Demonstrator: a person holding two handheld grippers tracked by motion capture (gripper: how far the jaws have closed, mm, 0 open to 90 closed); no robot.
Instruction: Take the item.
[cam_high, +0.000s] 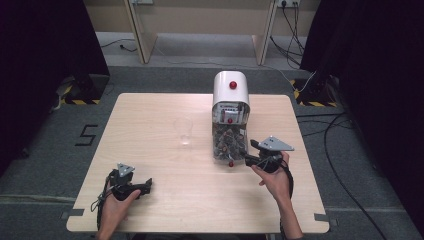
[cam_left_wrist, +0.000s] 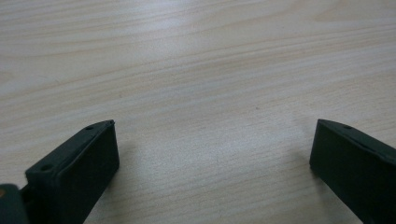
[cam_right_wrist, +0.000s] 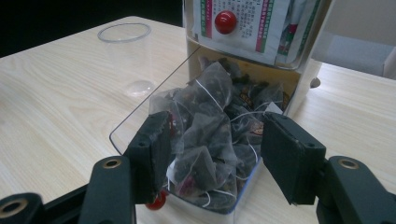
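A white tea-bag dispenser (cam_high: 230, 93) with a red knob stands at the table's middle back. Its clear drawer (cam_high: 228, 145) is pulled out toward me and is full of mesh tea bags (cam_right_wrist: 210, 135). My right gripper (cam_high: 253, 152) is open at the drawer's right front corner, its jaws straddling the pile of tea bags (cam_right_wrist: 212, 140) in the right gripper view, nothing clamped. A clear plastic cup (cam_high: 184, 131) stands left of the dispenser (cam_right_wrist: 125, 56). My left gripper (cam_high: 145, 186) rests open low over the bare table at the front left (cam_left_wrist: 212, 135).
The light wooden table (cam_high: 165, 205) has bare room across its left half and front. Beyond its far edge are a grey floor, dark curtains on both sides and cables at the right.
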